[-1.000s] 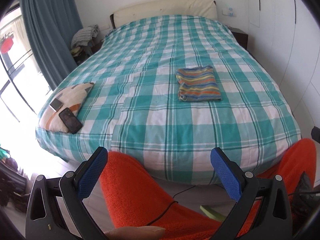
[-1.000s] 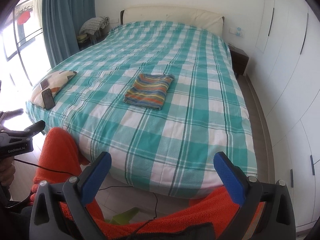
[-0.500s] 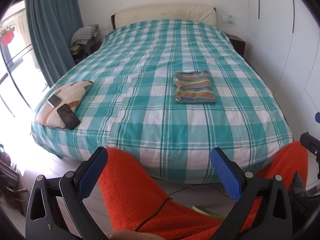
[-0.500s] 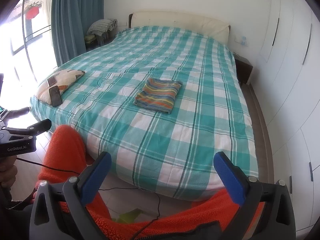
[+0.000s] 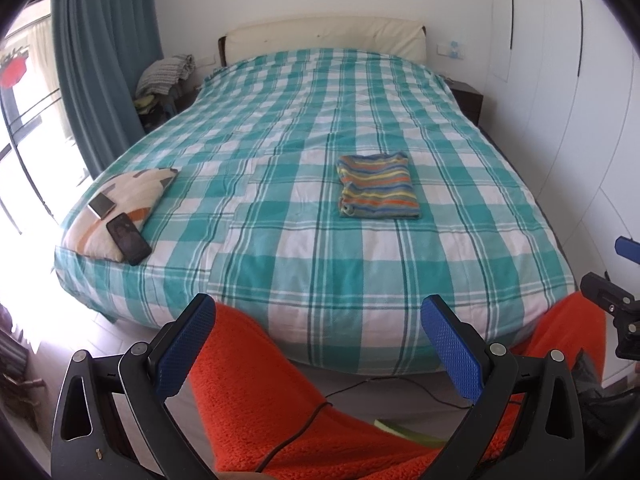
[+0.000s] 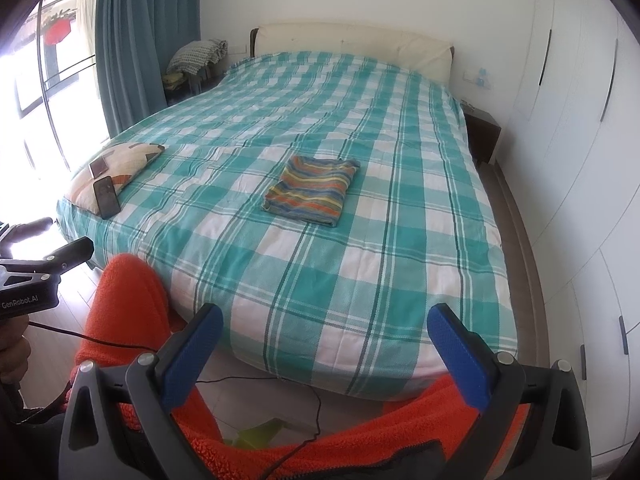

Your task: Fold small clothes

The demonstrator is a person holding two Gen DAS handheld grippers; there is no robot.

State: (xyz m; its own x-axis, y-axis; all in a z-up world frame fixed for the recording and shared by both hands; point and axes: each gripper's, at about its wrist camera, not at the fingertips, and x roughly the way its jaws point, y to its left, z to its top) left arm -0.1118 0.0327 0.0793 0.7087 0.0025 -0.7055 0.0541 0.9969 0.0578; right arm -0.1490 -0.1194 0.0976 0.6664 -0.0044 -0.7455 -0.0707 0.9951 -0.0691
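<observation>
Left gripper (image 5: pixel 318 344): blue pads spread wide, nothing between them, held off the foot edge of the bed.
Right gripper (image 6: pixel 326 346): likewise wide apart and empty, above orange fleece legs (image 6: pixel 120 312).
Cable (image 6: pixel 248 380): black, trailing across the floor below the foot edge.
Bed (image 5: pixel 320 272): teal-and-white check cover.
Pillow (image 5: pixel 120 204): at the near left corner, carrying a dark phone (image 5: pixel 129 238) and a smaller light phone (image 5: pixel 102 205).
Striped garment (image 5: pixel 378 190): folded into a rectangle, lying flat mid-bed, right of centre, well apart from both grippers.
Headboard (image 5: pixel 324 34): cream, along the far edge.
</observation>
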